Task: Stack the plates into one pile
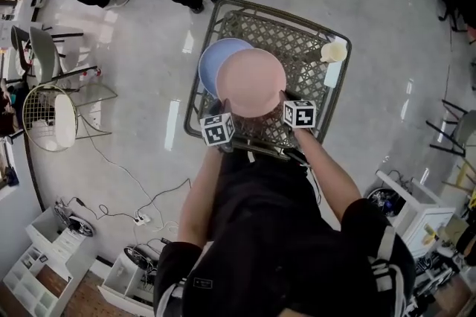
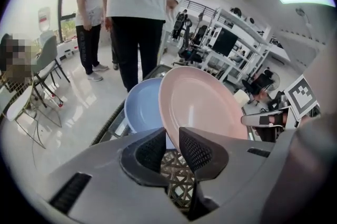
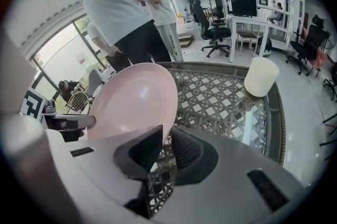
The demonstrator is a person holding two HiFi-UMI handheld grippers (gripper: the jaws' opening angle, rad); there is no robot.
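Head view: left gripper (image 2: 171, 148) and right gripper (image 3: 167, 149) each clamp the pink plate (image 1: 251, 81) by its near rim, carrying it partly over the blue plate (image 1: 213, 61) on the table (image 1: 301, 40). Stacking appears under way. The next move calls for centring, lowering onto blue, then releasing.

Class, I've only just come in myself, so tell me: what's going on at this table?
A person is gripping the pink plate by its near rim with both tools, the left gripper and the right gripper. The plate is tilted over the lattice table, partly above the blue plate that lies there. It is not yet stacked. A cream cup stands apart.
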